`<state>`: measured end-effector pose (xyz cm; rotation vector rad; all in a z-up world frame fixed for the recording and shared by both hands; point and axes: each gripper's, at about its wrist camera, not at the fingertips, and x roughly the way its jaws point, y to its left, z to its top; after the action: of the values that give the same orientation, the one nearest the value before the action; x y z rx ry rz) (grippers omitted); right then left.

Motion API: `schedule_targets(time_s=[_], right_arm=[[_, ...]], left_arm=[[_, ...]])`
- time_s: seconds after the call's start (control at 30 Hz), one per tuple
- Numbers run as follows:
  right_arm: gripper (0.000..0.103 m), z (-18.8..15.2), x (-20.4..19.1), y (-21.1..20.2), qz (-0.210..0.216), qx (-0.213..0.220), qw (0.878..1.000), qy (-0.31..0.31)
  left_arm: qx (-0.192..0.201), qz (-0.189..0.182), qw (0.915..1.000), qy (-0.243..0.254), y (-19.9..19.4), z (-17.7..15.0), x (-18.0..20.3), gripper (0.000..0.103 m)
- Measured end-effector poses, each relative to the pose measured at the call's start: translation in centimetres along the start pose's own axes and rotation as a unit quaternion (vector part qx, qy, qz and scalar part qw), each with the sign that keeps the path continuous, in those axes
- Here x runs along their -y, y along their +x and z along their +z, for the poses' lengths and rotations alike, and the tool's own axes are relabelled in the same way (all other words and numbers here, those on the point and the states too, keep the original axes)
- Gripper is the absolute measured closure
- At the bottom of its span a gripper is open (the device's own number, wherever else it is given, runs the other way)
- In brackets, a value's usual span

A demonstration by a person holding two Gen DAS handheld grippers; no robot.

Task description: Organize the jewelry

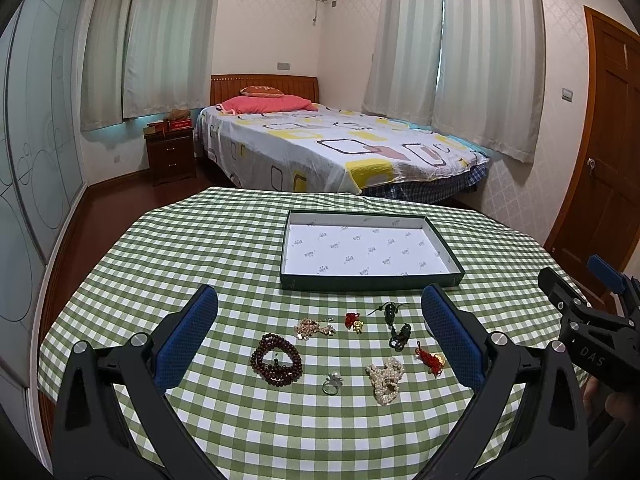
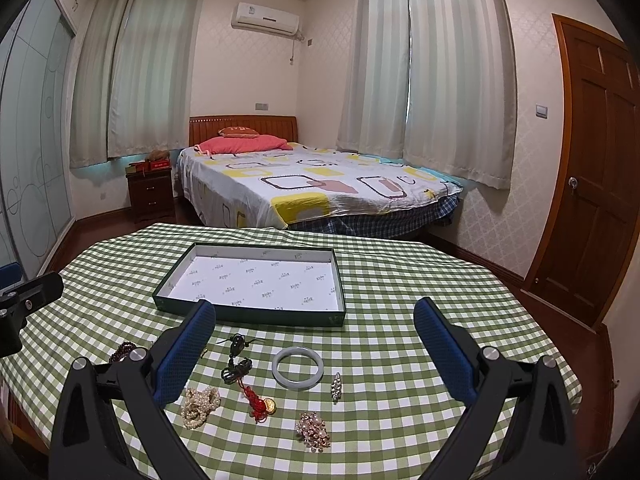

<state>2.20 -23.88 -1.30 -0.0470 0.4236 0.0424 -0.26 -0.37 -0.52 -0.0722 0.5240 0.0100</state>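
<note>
Left gripper (image 1: 320, 332) spread wide, nothing between the blue pads (image 1: 188, 336), held above the near part of the green checked tablecloth (image 1: 224, 248). Right gripper (image 2: 314, 344) likewise wide apart and holding nothing (its body also shows at the right edge of the left wrist view).

Under the left gripper, all loose on the cloth: dark red bead bracelet (image 1: 277, 357) coiled at left, small silver ring (image 1: 331, 384) just right of it, white pearl strand (image 1: 386, 374) in a heap, red knot w/ gold charm (image 1: 430, 357) beside the right pad. Farther out: pinkish bead cluster (image 1: 314, 327), small red-and-gold charm (image 1: 354, 321), black cord pendant (image 1: 394, 326).

Under the right gripper: pale jade bangle (image 2: 298, 368) lying flat near centre, small rhinestone clip (image 2: 336, 387) just right of it, rose-gold pearl brooch (image 2: 313, 431) nearest the camera; the pearl strand, red knot and black cord pendant sit to the left.

Beyond all pieces, the dark green box lid (image 1: 372, 276) w/ white printed lining, open side up, no jewelry in it. Bed (image 1: 340, 144) and curtains behind the table.
</note>
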Motion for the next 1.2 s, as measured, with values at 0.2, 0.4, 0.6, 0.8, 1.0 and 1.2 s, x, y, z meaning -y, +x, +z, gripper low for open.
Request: schedule_targets(time_s=[0.2, 0.4, 0.6, 0.8, 1.0, 1.2], right_arm=[[0.006, 0.01, 0.01, -0.03, 0.000, 0.000, 1.000, 0.000], [0.006, -0.02, -0.01, -0.03, 0.000, 0.001, 1.000, 0.000], [0.006, -0.03, -0.07, -0.05, 0.000, 0.000, 1.000, -0.001], [0.006, 0.03, -0.05, -0.28, -0.002, 0.002, 1.000, -0.001], [0.006, 0.01, -0.10, -0.27, -0.002, 0.002, 1.000, -0.002], [0.006, 0.01, -0.10, -0.25, -0.001, 0.001, 1.000, -0.001]], left_arm=[[0.000, -0.001, 1.0000, 0.000, -0.02, 0.03, 0.03, 0.004], [-0.002, -0.001, 1.0000, -0.001, -0.10, 0.02, 0.05, 0.004], [-0.003, -0.001, 1.0000, 0.000, -0.15, 0.03, 0.05, 0.004], [-0.004, -0.003, 1.0000, -0.001, -0.22, -0.03, 0.05, 0.004], [-0.005, -0.003, 1.0000, -0.002, -0.21, -0.04, 0.06, 0.004], [-0.005, -0.003, 1.0000, -0.002, -0.14, -0.02, 0.07, 0.004]])
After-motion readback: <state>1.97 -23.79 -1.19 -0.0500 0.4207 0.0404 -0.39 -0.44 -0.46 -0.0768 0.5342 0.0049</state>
